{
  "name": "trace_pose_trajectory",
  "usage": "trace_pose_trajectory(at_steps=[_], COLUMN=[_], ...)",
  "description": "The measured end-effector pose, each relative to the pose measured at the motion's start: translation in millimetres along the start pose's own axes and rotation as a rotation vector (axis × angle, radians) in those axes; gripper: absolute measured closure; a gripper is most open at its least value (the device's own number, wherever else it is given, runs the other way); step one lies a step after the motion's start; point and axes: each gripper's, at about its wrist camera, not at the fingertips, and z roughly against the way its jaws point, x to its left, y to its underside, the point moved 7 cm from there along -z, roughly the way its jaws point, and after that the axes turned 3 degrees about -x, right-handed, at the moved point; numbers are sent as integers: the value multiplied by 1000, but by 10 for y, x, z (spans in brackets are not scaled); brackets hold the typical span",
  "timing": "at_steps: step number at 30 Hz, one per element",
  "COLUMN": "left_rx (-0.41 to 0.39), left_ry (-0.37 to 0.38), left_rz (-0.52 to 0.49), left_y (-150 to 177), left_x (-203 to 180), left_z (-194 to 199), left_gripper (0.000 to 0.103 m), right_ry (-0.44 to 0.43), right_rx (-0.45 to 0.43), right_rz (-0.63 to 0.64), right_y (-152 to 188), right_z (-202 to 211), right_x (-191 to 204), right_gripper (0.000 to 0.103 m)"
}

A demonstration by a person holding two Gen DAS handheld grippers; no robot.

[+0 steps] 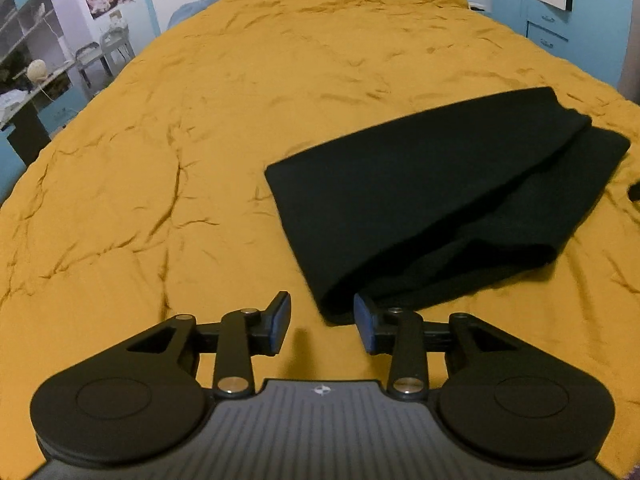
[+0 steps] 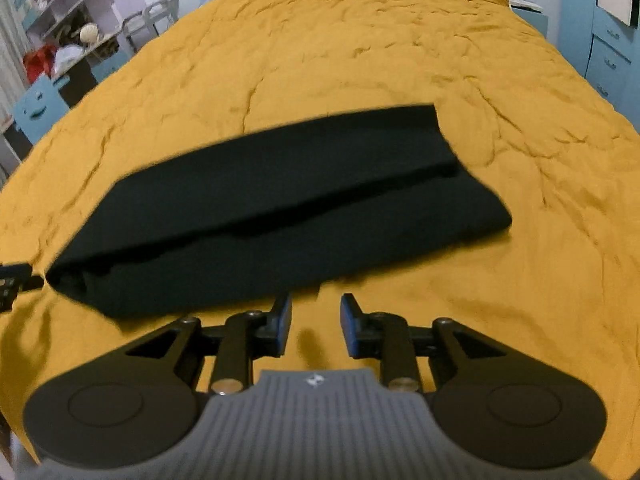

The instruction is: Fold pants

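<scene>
Black pants (image 2: 280, 216) lie folded lengthwise on the mustard bedspread (image 2: 360, 60) — slightly blurred — just ahead of the right gripper (image 2: 316, 320), jaws apart and empty.

Pants (image 1: 432, 200): matt black cloth, smooth, soft knit look, no sheen. Bedspread (image 1: 200, 140): mustard cloth, matt, heavily creased. Left gripper (image 1: 322, 326) and right gripper (image 2: 316, 326): matt black plastic links, shiny metal pivot pins, blue pads on fingers (image 1: 280, 320), grey ribbed plastic body.
</scene>
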Motion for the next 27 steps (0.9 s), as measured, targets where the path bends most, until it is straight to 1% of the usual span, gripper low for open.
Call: trace_pose_trajectory(at_steps=[1, 2, 3, 4, 5, 6, 7, 9, 10, 12, 13, 15, 16, 19, 21, 22, 23, 24, 25, 27], left_rx=[-5, -2, -4, -10, -15, -12, -14, -4, 1, 12, 14, 16, 18, 17, 15, 16, 17, 22, 29, 28], left_ry=[-16, -40, -63, -60, -36, -20, -29, -40, -42, -40, -39, -37, -36, -26, -21, -18, -17, -15, -12, -7], left_rz=[15, 41, 74, 98, 126, 129, 109, 64, 60, 74, 81, 88, 86, 91, 101, 101, 101, 102, 107, 121], left_y=[23, 42, 47, 39, 23, 10, 5, 16, 20, 41, 57, 108, 127, 162, 162, 171, 187, 204, 231, 274], left_x=[-10, 1, 37, 57, 69, 63, 49, 22, 31, 48, 31, 30, 26, 41, 57, 64, 66, 68, 59, 56], left_z=[-34, -78, -123, -145, -149, -155, -148, -151, -168, -212, -231, -238, -230, -241, -251, -264, -286, -302, -311, -321], left_gripper=[60, 70, 77, 84, 94, 96, 98, 100, 100, 100, 100, 100, 100, 100, 100, 100, 100, 100, 100, 100], right_ry=[-1, -7, -18, -31, -45, -52, -59, -91, -112, -145, -166, -206, -223, -264, -252, -235, -218, -206, -195, -173], right_rx=[3, 2, 1, 4, 6, 5, 7, 14, 12, -9, -27, -45, -52, -82, -72, -48, -15, 10, 7, -22], right_rz=[1, 2, 6, 19, 41, 61, 73, 72, 72, 90, 107, 131, 140, 169, 216, 256, 284, 296, 312, 342], right_y=[48, 90, 120, 135, 158, 177, 190, 186, 159, 54, -11, -112, -173, -241, -172, -71, 58, 177, 284, 374], right_z=[-1, 6, 23, 29, 46, 57, 55, 20, 0, -35, -54, -104, -147, -280, -422, -516, -607, -676, -709, -717], right_x=[13, 31, 64, 105, 171, 239, 301, 444, 530, 706, 823, 1055, 1142, 1418, 1531, 1585, 1614, 1620, 1622, 1625], right_gripper=[80, 80, 80, 80, 80, 79, 78, 78, 78, 81, 85, 88, 92, 95, 97, 98, 101, 102, 102, 103])
